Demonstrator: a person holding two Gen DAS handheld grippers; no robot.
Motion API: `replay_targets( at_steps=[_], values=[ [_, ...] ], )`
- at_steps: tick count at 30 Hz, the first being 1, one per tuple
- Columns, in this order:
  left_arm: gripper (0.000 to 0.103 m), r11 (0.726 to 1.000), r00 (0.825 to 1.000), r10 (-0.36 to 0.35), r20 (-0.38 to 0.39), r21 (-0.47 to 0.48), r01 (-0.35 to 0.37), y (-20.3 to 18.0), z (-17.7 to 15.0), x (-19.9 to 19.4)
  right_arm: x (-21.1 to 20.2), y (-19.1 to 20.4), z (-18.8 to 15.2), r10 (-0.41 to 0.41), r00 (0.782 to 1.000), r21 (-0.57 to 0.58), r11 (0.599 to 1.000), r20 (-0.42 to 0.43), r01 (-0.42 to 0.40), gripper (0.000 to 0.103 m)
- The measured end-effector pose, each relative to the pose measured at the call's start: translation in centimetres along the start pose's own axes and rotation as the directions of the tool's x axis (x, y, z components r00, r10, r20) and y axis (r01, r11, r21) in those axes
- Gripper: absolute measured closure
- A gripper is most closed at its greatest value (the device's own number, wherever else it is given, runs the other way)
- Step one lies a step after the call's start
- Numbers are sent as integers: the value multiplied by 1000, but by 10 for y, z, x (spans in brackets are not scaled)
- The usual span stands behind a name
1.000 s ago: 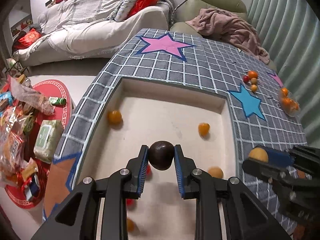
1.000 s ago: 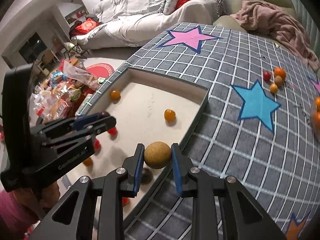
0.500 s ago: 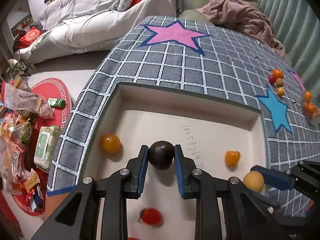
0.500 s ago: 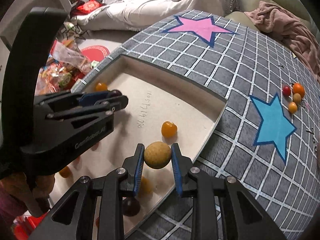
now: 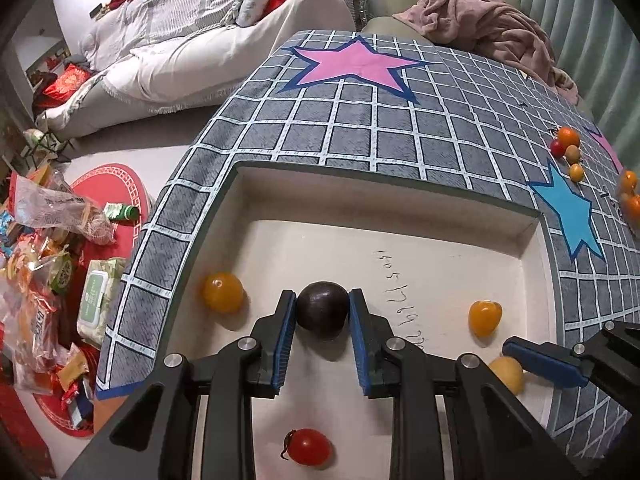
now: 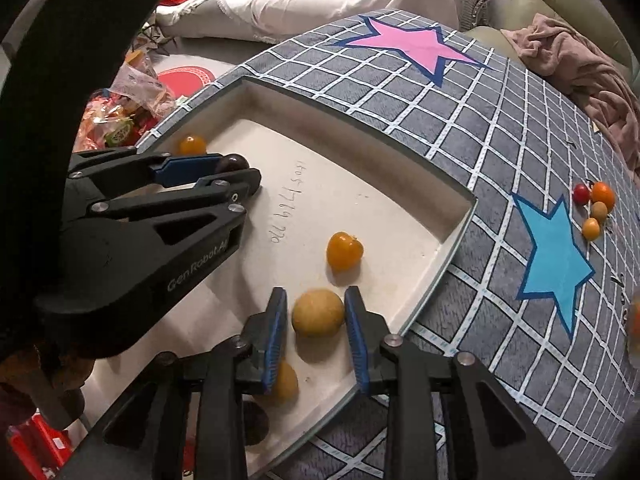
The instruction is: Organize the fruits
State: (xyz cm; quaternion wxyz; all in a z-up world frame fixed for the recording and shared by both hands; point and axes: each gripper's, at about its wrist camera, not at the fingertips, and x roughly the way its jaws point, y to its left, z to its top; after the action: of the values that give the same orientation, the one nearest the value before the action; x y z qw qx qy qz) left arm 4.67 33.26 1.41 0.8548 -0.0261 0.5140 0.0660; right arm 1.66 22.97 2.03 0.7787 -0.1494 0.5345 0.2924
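Star-patterned tablecloth [image 5: 400, 136] surrounding white tray [image 5: 392, 204]. Left gripper [image 5: 322, 312] clamping dark fruit [image 5: 322, 310] nearer left wall; right gripper [image 6: 316, 314] clamping tan fruit [image 6: 318, 312] by right rim.

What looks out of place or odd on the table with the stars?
Nothing looks spilled or damaged. A few small round fruits lie loose on the grey checked tablecloth, outside the shallow cream tray. Handwritten digits mark the tray floor. Both grippers hold fruit over the tray: the left gripper a dark round one, the right gripper a tan one.
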Motion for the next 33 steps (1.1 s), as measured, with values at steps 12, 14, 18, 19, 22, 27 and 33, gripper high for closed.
replay_targets(
  at_steps=[12, 14, 18, 19, 22, 27, 33],
  values=[
    [17, 999, 997, 35, 75, -43, -31, 17, -12, -31, -34, 9, -6, -66, 995, -19, 998, 72, 68, 14],
    [17, 998, 997, 31, 67, -59, -27, 21, -18, -36, -40, 8, -9, -75, 995, -11, 997, 72, 76, 6],
    [17, 997, 998, 33, 46, -76, -30, 23, -37, -46, -50, 4, -20, -57, 997, 25, 998, 60, 56, 0],
    [17, 997, 999, 32, 42, -77, -29, 24, -41, -48, -52, 3, -24, -57, 997, 35, 998, 58, 55, 0],
    [17, 996, 999, 27, 29, -83, -25, 25, -55, -54, -57, 1, -33, -58, 997, 66, 996, 48, 55, 0],
    [0, 995, 1000, 13, 12, -102, -12, 27, -76, -67, -63, 1, -48, -51, 998, 93, 994, 31, 48, 0],
    [0, 993, 1000, 28, -7, -116, -29, 26, -96, -80, -72, 7, -65, -46, 998, 108, 993, 37, 42, 0]
  ],
)
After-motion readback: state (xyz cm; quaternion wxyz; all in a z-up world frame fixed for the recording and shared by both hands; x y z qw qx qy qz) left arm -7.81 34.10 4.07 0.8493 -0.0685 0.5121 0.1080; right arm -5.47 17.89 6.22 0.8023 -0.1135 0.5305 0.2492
